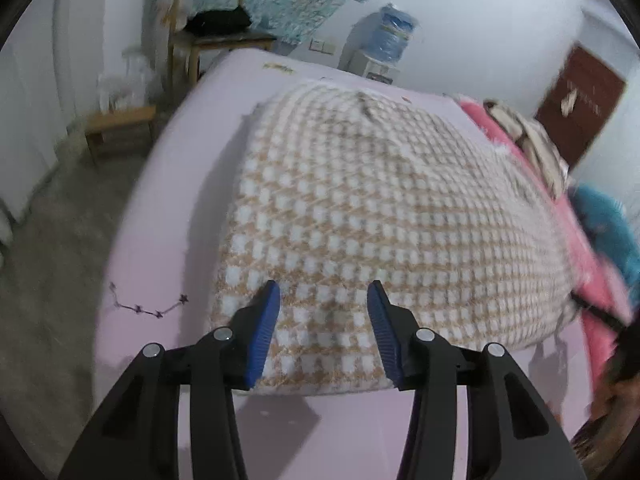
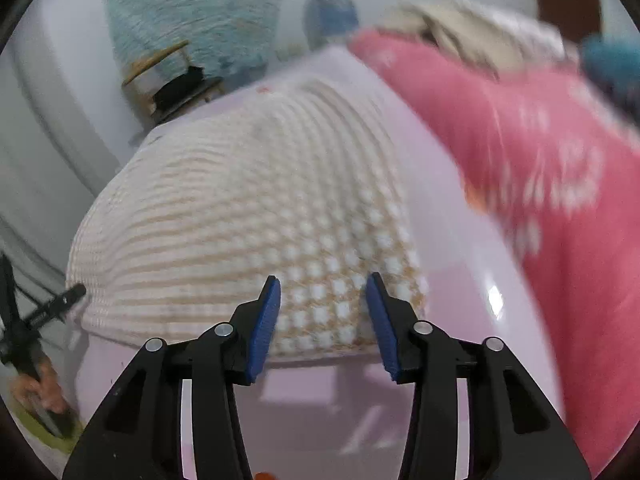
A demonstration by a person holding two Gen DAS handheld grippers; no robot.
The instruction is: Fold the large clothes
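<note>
Both gripper jaws gape above the folded checked blanket [image 1: 360,208]

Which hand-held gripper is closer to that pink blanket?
Right. The right hand-held gripper hangs over the checked blanket's corner beside the pink blanket; the left hand-held gripper hangs farther away.

A bedroom in a home. A bed [image 1: 168,184] with a pale lilac sheet fills the middle, bearing a folded beige-and-white checked blanket [image 1: 360,220] and a pink blanket [image 2: 540,168]. Against the white wall stand a wooden chair [image 1: 208,36] with dark clothing on its seat, a low wooden stool [image 1: 120,128] and a water dispenser [image 1: 384,44] with a blue bottle. A dark red door [image 1: 580,100] stands at right.
</note>
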